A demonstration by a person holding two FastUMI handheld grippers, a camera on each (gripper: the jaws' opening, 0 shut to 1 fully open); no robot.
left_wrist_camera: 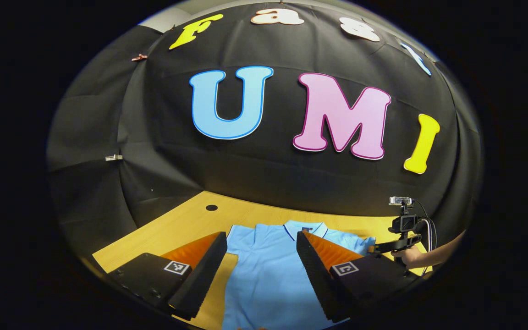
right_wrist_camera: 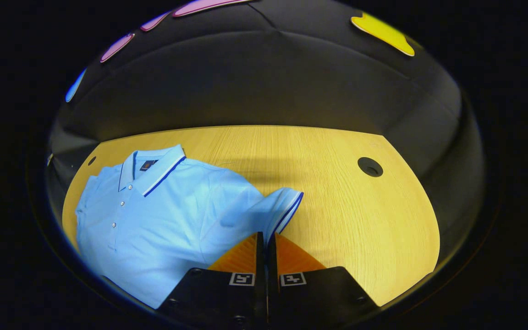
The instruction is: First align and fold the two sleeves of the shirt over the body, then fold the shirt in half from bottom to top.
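Big wooden table (right_wrist_camera: 337, 192), light grain, with a round cable hole (right_wrist_camera: 370, 167) off to one side. Spread flat across it, a light blue polo shirt (right_wrist_camera: 163, 215), face up, collar (right_wrist_camera: 154, 172) toward the booth wall, trimmed with a thin dark blue stripe, small white buttons down the placket (right_wrist_camera: 118, 201). Same stripe on the sleeve (right_wrist_camera: 282, 206) cuff, lifted and bunched a bit. Right gripper (right_wrist_camera: 265, 238) pinched together on that sleeve edge. Left gripper (left_wrist_camera: 261, 250) spread wide apart above the shirt body, clamped on nothing. Off at the far side in the left gripper view, a hand (left_wrist_camera: 413, 257) around the other gripper's handle.
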